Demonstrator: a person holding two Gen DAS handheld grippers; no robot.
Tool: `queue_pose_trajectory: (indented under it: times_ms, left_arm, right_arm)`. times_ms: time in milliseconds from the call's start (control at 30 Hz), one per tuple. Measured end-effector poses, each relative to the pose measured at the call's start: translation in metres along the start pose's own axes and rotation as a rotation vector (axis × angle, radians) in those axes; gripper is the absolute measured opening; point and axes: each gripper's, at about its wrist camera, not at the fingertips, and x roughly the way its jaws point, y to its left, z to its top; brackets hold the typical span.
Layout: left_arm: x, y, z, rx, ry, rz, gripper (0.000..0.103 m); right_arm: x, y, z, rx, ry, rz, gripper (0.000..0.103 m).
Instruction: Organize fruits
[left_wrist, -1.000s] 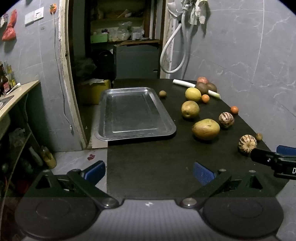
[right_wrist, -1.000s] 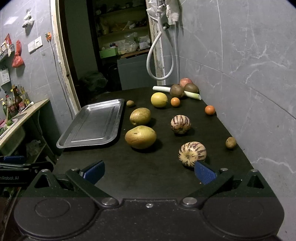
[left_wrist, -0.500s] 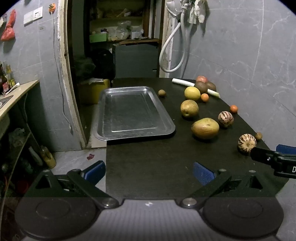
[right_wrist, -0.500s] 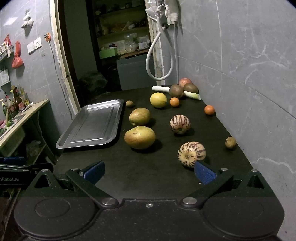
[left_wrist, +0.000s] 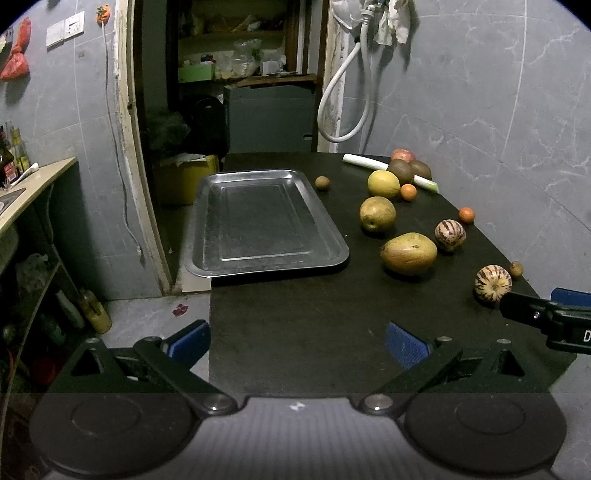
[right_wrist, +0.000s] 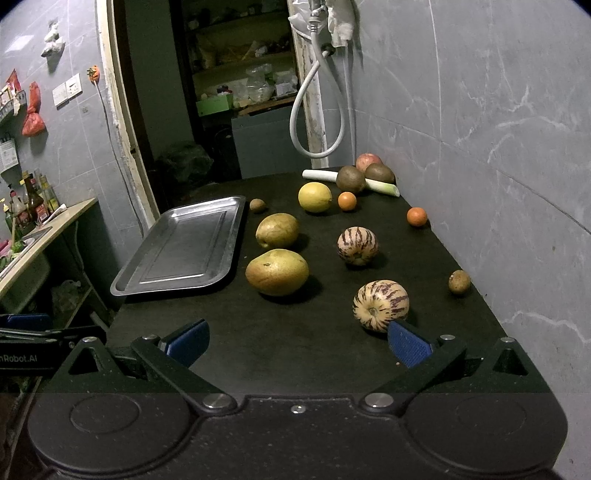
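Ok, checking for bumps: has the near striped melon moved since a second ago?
No. The near striped melon keeps its place on the table, judged against the tray and the mango.

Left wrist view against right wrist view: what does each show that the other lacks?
Only the left wrist view shows the yellow bottle on the floor and yellow bin. Only the right wrist view shows the counter's sauce bottles clearly. Both share the empty steel tray, striped melons and open grippers.
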Motion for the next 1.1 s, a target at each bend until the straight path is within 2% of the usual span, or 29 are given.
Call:
queue_pose_trajectory:
  times_ms: [200, 233, 1033, 1100]
  left_arm:
    - [0.003, -0.002, -0.006, -0.004, 0.003, 0.002, 0.102]
    - [0.0, 0.004, 0.003, -0.005, 0.009, 0.0, 0.102]
    - [0.005, 0.005, 0.007, -0.007, 0.034, 0.007, 0.102]
    - [0.006, 0.005, 0.008, -0.007, 0.039, 0.008, 0.102]
  right_arm:
    - [0.0, 0.0, 0.0, 0.001, 0.002, 0.001, 0.103]
    - [0.0, 0.0, 0.0, 0.001, 0.002, 0.001, 0.103]
    - [0.002, -0.002, 0.0, 0.007, 0.013, 0.001, 0.103]
    - [0.013, -0.003, 0.001, 0.011, 0.021, 0.004, 0.103]
